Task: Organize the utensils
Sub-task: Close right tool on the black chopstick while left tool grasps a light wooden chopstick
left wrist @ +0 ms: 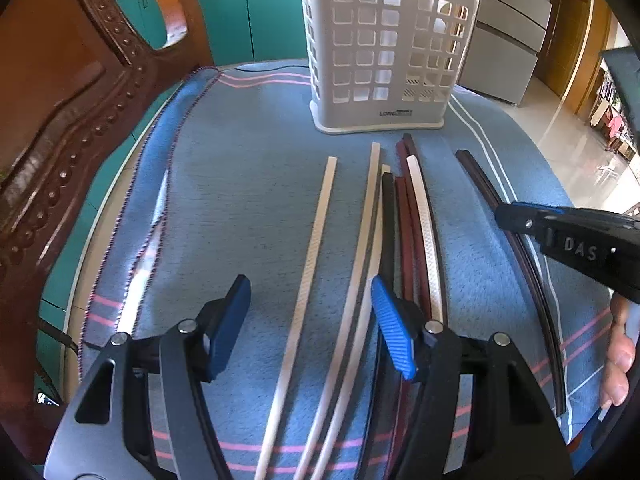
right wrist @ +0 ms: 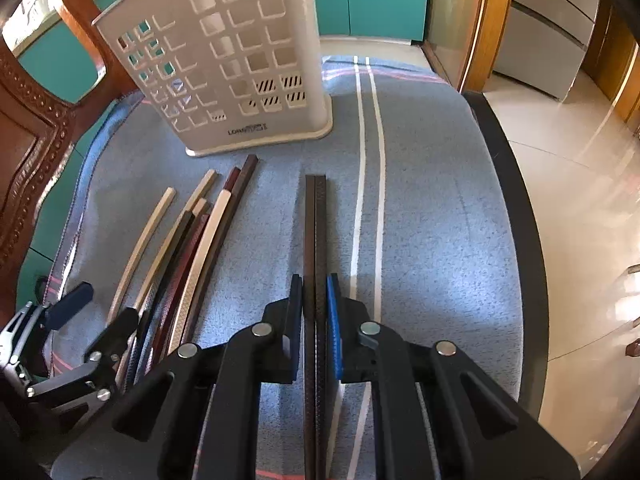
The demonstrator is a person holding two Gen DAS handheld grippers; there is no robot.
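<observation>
The right tongs [right wrist: 314, 320] are clamped on a dark pair of chopsticks [right wrist: 315, 232], the two sticks pressed side by side between the blue pads, so they come away as a matched set rather than one at a time. The grip sits partway along the sticks, leaving the far ends free, which I judge suits tipping them end-first into the holder. Those far ends point toward the white slotted utensil holder [right wrist: 240, 60], which stands upright at the back of the counter [right wrist: 440, 200] on a blue cloth [right wrist: 260, 220] with pale stripes.

The left tongs [left wrist: 310, 320] stand apart with nothing pressed between the pads: a single pale chopstick [left wrist: 316, 240] lies on the cloth in the gap between them. Their right pad hovers over the edge of the mixed bundle [left wrist: 404, 232] of pale, black and dark red sticks lying close together beside it. The spread looks wide enough to drop over the lone pale stick, and perhaps the next pale one, so this hand seems to be lining up its own pick while the other carries.

All the loose sticks lie roughly lengthwise with their far ends toward the holder's base, an easy layout for lifting each along its length. In the left view the holder [left wrist: 388, 48] stands just beyond those ends, and the dark pair [left wrist: 516, 248] runs off to the right under the other tongs [left wrist: 508, 216], well apart from the bundle. A carved wooden chair back [left wrist: 80, 120] rises at the left edge of the counter
</observation>
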